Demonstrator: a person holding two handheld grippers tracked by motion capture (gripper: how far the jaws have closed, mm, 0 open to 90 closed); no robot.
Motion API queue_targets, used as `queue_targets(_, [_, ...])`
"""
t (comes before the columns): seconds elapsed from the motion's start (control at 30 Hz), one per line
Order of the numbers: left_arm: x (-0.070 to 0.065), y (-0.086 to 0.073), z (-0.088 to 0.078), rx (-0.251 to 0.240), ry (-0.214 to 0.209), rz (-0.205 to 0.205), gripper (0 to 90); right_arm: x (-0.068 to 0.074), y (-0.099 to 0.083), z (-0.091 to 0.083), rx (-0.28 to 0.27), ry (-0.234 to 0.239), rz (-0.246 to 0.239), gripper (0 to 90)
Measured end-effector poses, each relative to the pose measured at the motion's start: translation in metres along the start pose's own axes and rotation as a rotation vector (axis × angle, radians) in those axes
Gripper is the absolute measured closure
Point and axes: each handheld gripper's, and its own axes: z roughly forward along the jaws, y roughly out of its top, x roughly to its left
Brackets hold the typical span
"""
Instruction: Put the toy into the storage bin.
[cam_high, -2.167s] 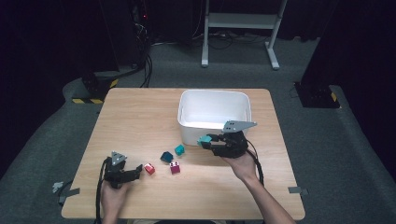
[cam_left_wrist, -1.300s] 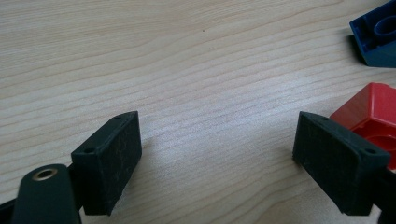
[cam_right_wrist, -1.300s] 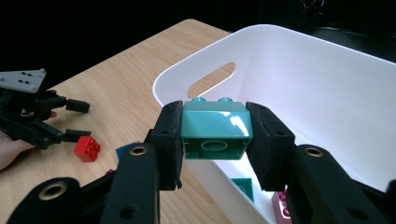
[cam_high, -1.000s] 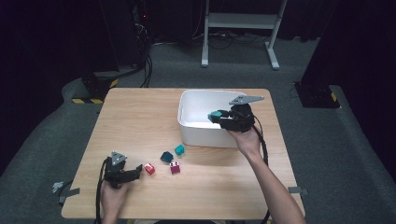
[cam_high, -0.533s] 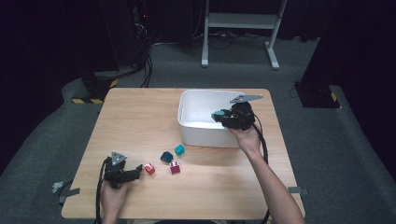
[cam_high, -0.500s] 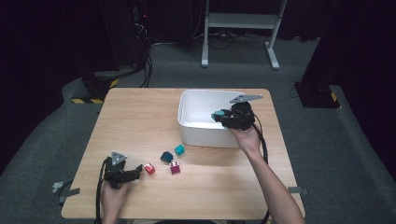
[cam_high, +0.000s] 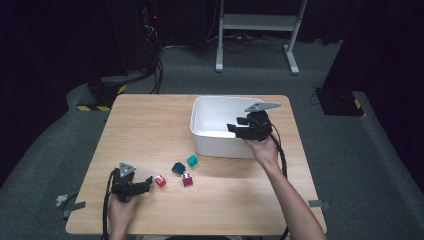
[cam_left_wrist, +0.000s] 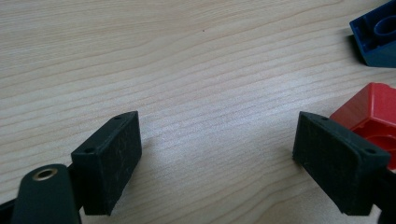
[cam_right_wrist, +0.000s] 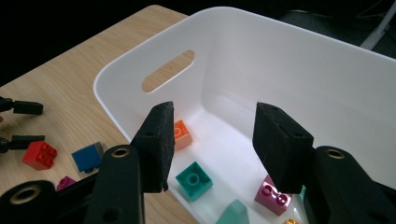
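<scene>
My right gripper (cam_high: 235, 129) hovers over the white bin (cam_high: 220, 146). Its jaws have just been opening and stand open with nothing between them (cam_right_wrist: 212, 140). Below them in the bin lie a teal brick (cam_right_wrist: 194, 179), an orange brick (cam_right_wrist: 180, 134), a magenta brick (cam_right_wrist: 271, 196) and a pale green piece (cam_right_wrist: 233, 212). My left gripper (cam_high: 142, 185) rests low on the table, open (cam_left_wrist: 215, 149), over bare wood. A red brick (cam_left_wrist: 373, 107) sits just outside its right jaw, and a dark blue brick (cam_left_wrist: 378, 39) lies farther off.
On the table in front of the bin lie a red brick (cam_high: 160, 180), a dark blue brick (cam_high: 178, 168), a teal brick (cam_high: 192, 160) and a magenta brick (cam_high: 188, 179). The wooden table (cam_high: 150, 125) has free room at its left and far side.
The right gripper carried a teal brick from the table up over the bin. The brick has left its tips and the jaws stand wider. The left gripper has stayed put.
</scene>
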Motion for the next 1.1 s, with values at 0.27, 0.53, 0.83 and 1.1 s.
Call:
queue_targets(0.27, [0.000,0.000,0.000,0.000,0.000,0.000,15.5,0.030,-0.005,-0.008,-0.042,0.064,-0.063,48.5])
queue_targets(0.53, [0.000,0.000,0.000,-0.001,0.000,0.000,15.5,0.044,-0.011,-0.009,-0.059,0.106,-0.081,48.6])
queue_targets(0.83, [0.000,0.000,0.000,0.000,0.001,0.000,15.5,0.063,-0.021,0.000,-0.055,0.159,-0.106,48.7])
queue_targets(1.1, [0.000,0.000,0.000,0.000,0.000,0.000,15.5,0.077,-0.035,0.017,-0.023,0.206,-0.106,48.5])
